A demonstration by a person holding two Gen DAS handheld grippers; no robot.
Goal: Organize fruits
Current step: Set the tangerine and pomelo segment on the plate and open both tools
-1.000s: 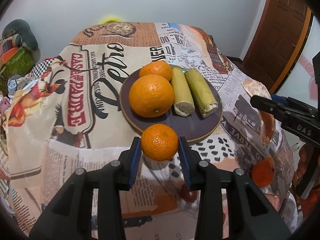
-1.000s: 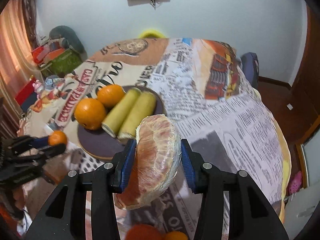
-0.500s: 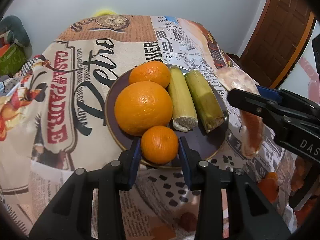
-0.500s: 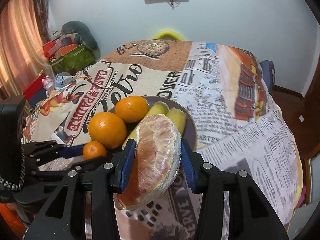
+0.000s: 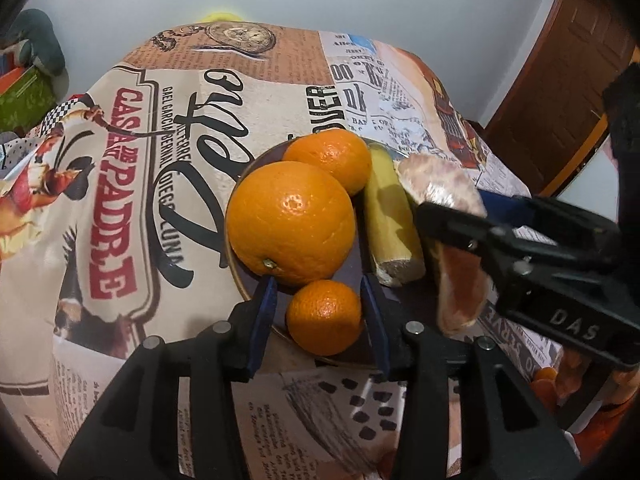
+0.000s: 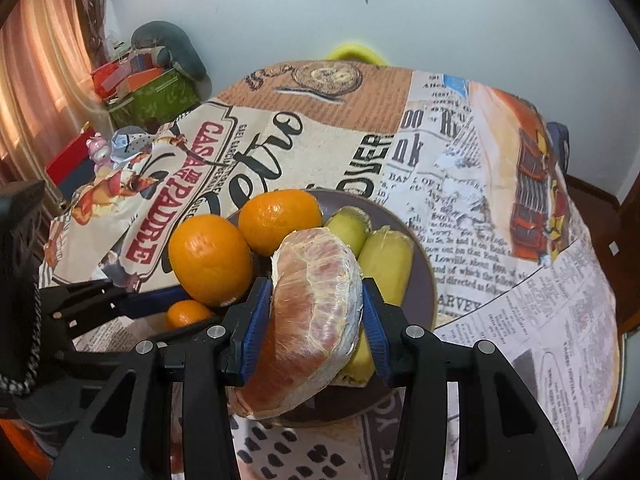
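Note:
A dark round plate holds a big orange, a smaller orange and two yellow-green cut stalks. My left gripper has its jaws apart around a small mandarin at the plate's near edge; gaps show at both pads. My right gripper is shut on a plastic-wrapped peeled grapefruit piece and holds it over the plate's right side, above the stalks.
The table carries a newspaper-print cloth. More orange fruit lies at the near right edge. Boxes and clutter stand beyond the table's left. A wooden door is at the right.
Both grippers moved in over the plate. The left brought the mandarin from the cloth to the plate's near edge and its jaws have opened. The right carried the grapefruit piece above the stalks.

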